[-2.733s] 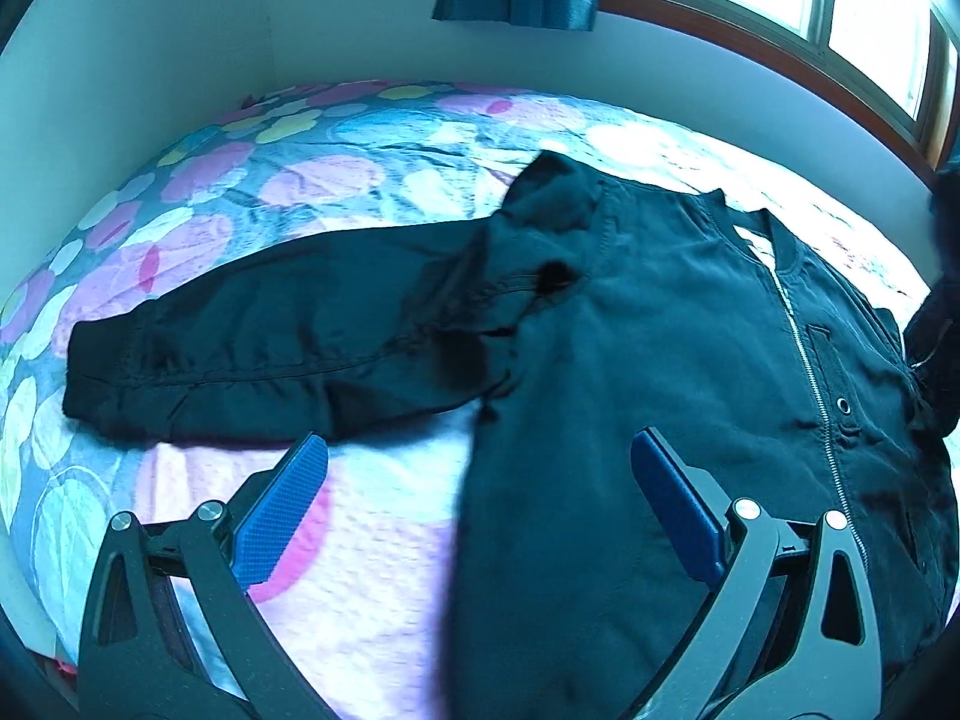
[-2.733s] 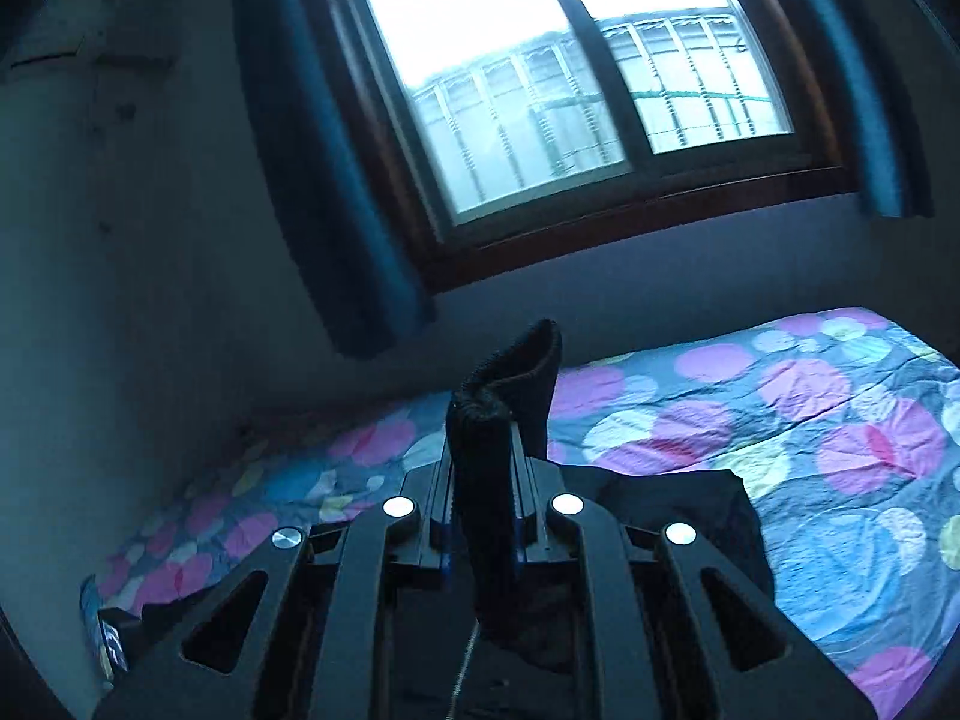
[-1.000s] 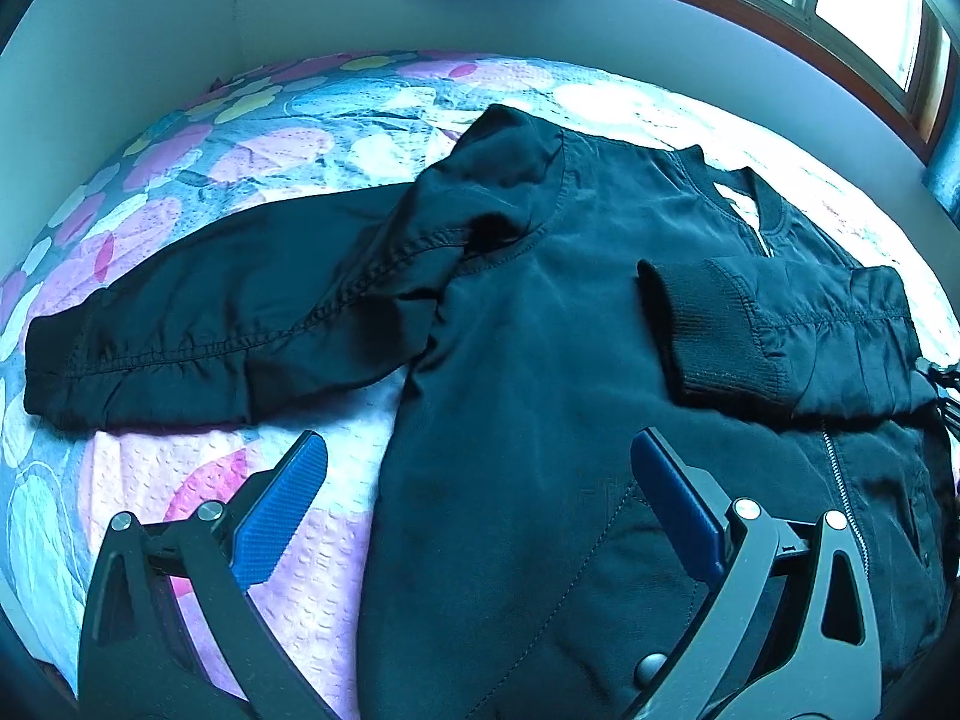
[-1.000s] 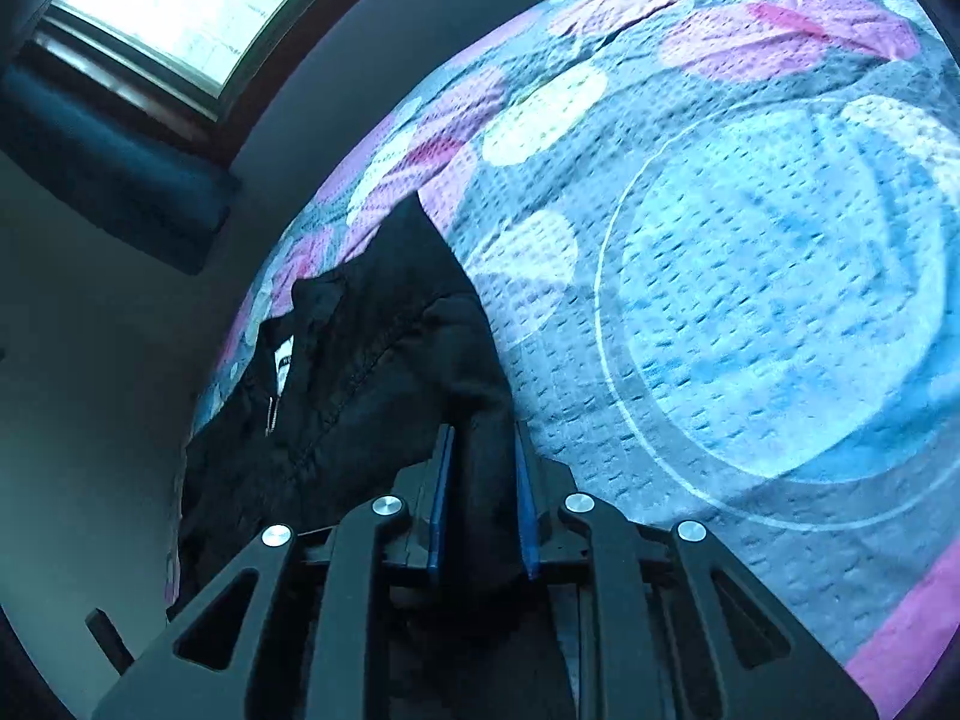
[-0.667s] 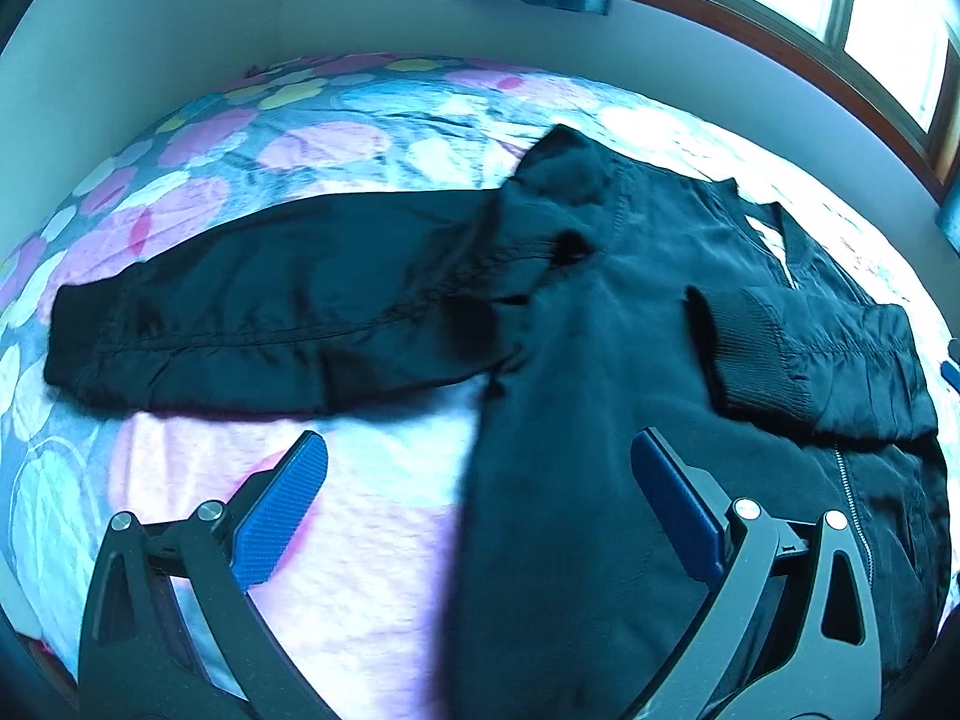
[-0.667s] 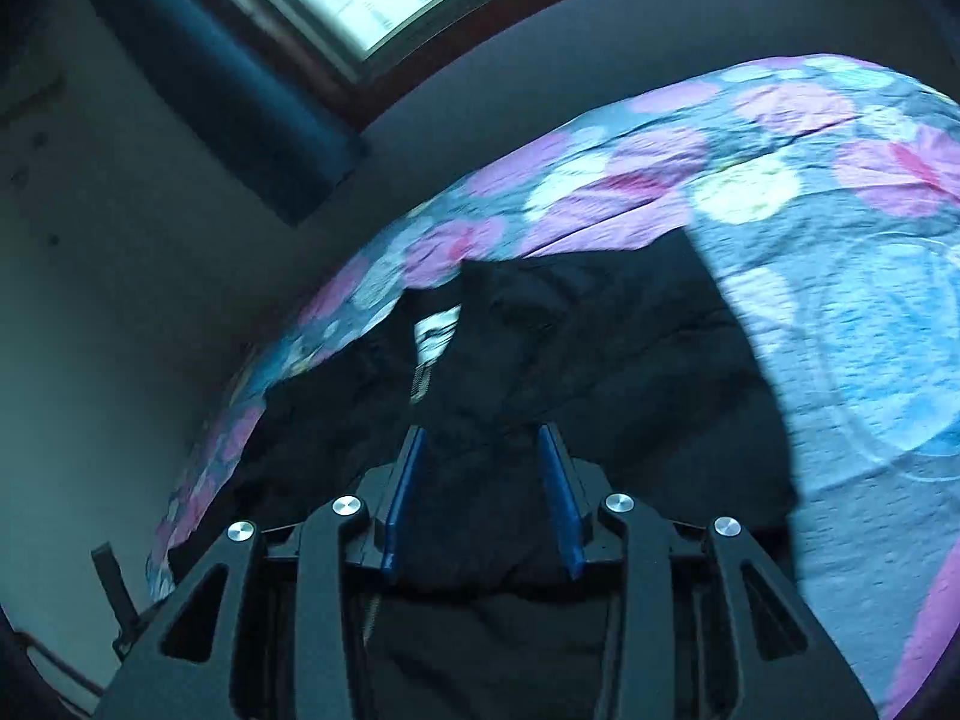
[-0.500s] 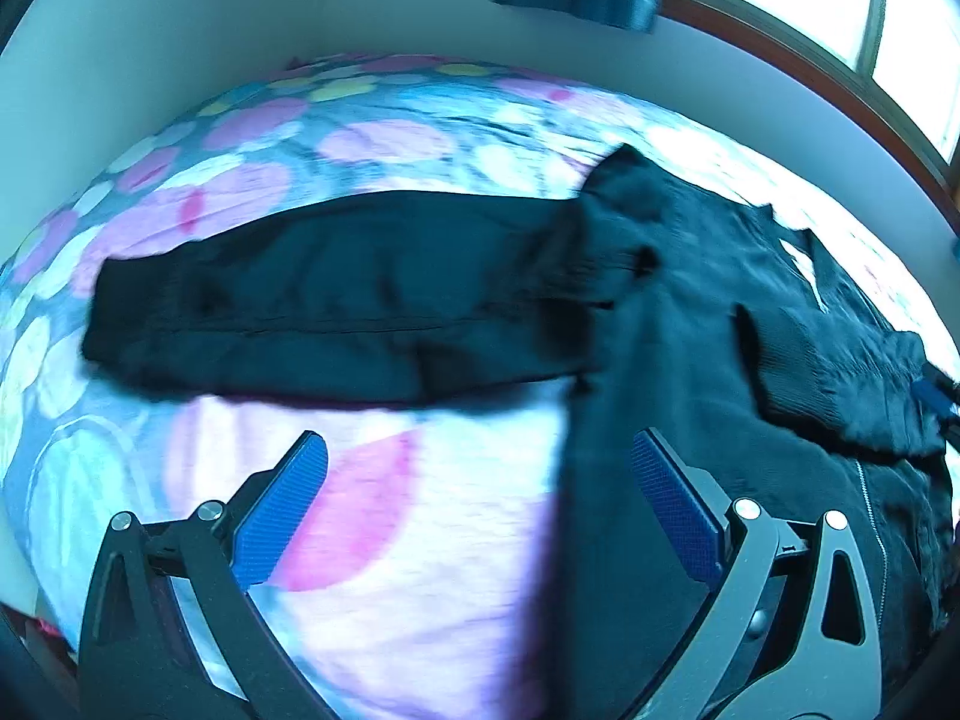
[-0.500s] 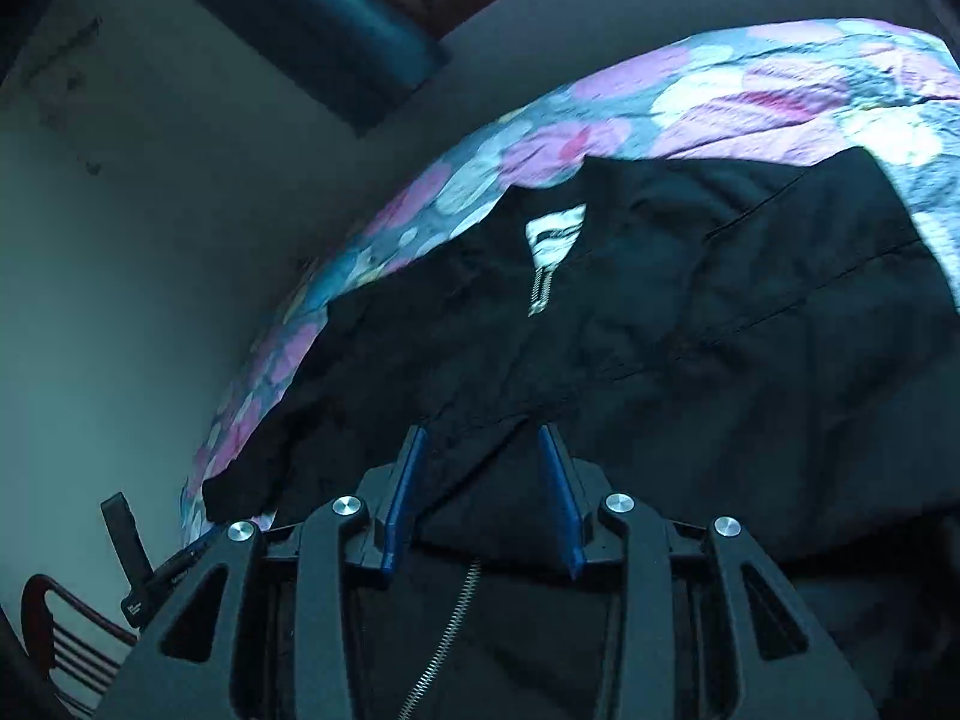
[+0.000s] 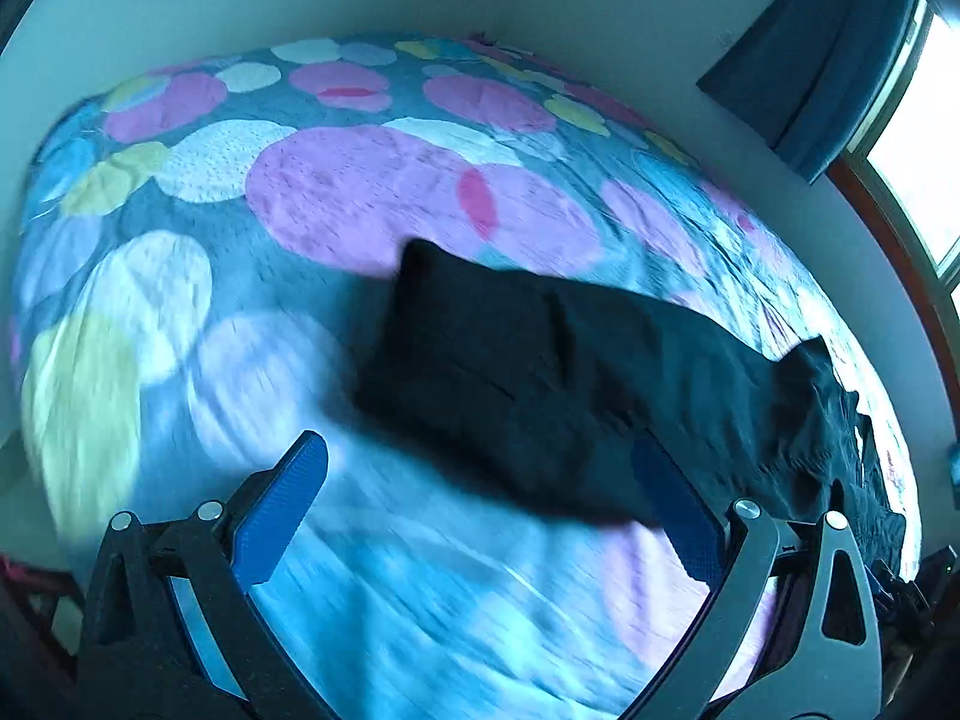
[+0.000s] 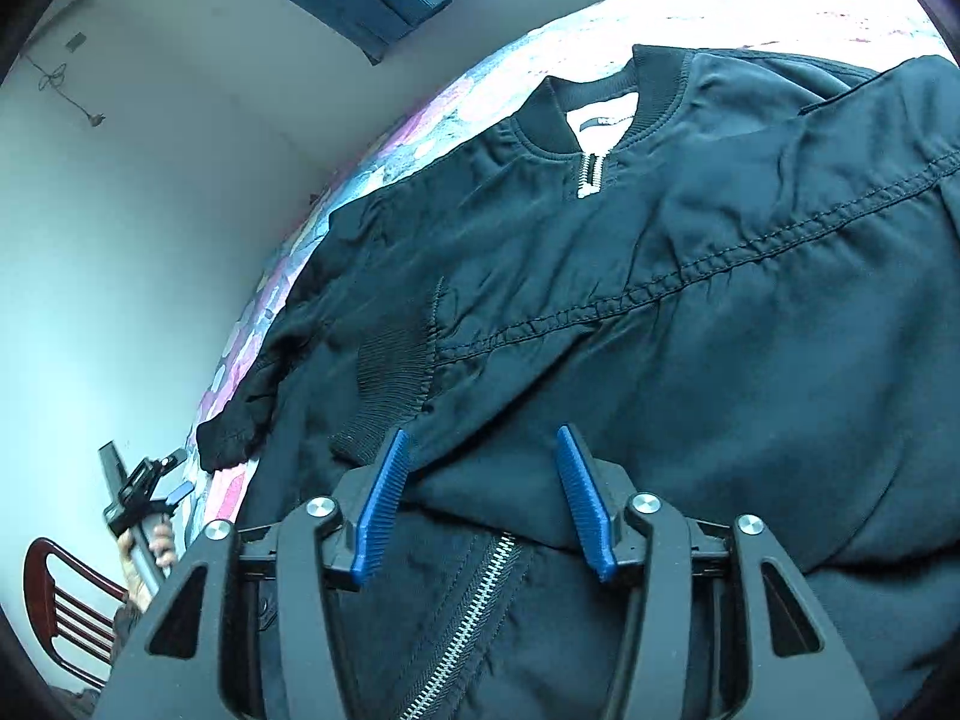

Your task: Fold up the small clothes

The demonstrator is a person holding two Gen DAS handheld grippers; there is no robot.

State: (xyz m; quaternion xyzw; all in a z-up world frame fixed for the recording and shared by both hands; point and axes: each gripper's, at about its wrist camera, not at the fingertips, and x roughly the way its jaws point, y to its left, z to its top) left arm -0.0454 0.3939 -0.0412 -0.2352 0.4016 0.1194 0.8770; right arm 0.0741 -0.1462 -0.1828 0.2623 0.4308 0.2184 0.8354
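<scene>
Jacket (image 10: 690,312) sleeve now released, right gripper (image 10: 483,498) opening

Jacket (image 10: 690,312) lies flat on bed (image 9: 360,192), collar toward the wall. One sleeve (image 10: 750,360) is folded across the chest, its cuff (image 10: 390,372) lying near the zipper (image 10: 474,618). The other sleeve (image 9: 540,372) is stretched out sideways on the bedspread. Chair (image 10: 66,606) stands beside the bed, low left in the right wrist view.
</scene>
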